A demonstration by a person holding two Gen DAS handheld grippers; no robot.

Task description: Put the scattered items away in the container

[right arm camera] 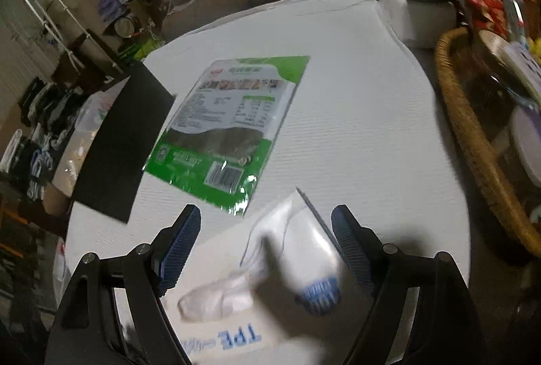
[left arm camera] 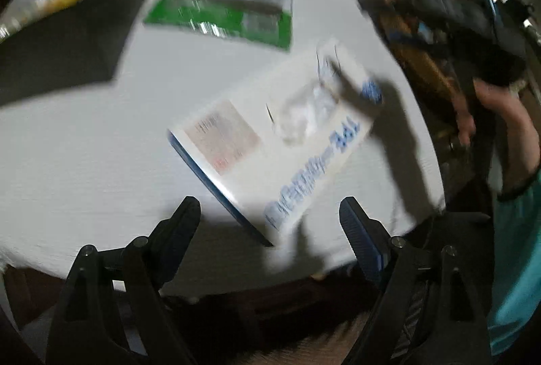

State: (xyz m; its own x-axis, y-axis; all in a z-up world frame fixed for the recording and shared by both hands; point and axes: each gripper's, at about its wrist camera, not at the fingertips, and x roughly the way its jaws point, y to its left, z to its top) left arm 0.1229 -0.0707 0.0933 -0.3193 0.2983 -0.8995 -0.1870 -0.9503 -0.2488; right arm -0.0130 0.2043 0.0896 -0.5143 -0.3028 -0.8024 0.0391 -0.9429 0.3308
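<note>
Lying on the white table (right arm camera: pixel 355 114) are two items: one green packet (right arm camera: pixel 230 124) and one white box (left arm camera: pixel 270 141) nearer. Both grippers, left (left arm camera: pixel 268 212) and right (right arm camera: pixel 265 223), hover spread, empty.

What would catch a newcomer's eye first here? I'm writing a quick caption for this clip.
First the white box with blue lettering, lying on the white table just ahead of both open grippers, a crumpled clear bag on top of it. Behind it lies a flat green snack packet, beside a black container.
</note>
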